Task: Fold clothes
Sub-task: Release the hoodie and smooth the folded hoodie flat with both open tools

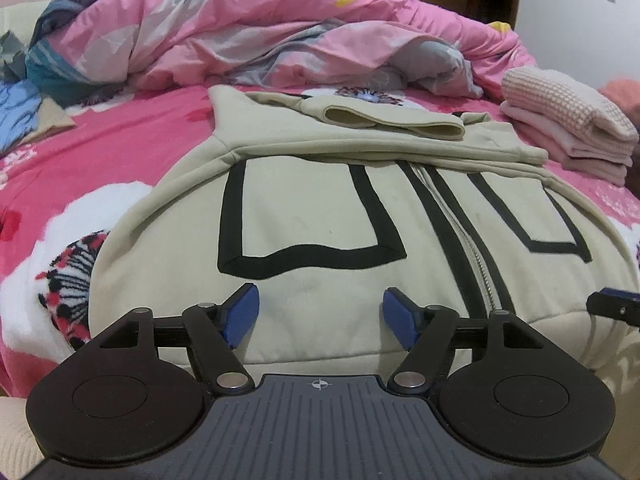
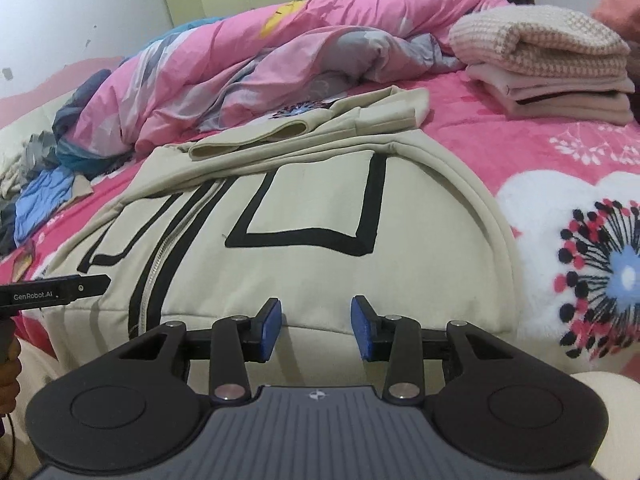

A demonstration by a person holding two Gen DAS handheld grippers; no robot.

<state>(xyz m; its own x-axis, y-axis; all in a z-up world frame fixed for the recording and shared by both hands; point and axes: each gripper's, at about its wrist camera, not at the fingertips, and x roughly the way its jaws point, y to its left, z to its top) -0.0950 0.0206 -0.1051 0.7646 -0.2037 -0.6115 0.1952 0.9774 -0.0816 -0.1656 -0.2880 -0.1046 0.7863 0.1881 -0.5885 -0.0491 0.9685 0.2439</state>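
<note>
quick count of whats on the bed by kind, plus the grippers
beige zip jacket: 1
stack of folded pink clothes: 1
pink quilt: 1
loose heap of unfolded clothes: 1
grippers, left gripper and right gripper: 2
total: 6

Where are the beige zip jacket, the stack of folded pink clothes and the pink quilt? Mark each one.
beige zip jacket (image 1: 312, 208): left wrist view, on its front panel inside the black outline.
stack of folded pink clothes (image 2: 560, 64): right wrist view, on the top knit piece.
pink quilt (image 1: 224, 20): left wrist view, on its crumpled upper fold.
</note>
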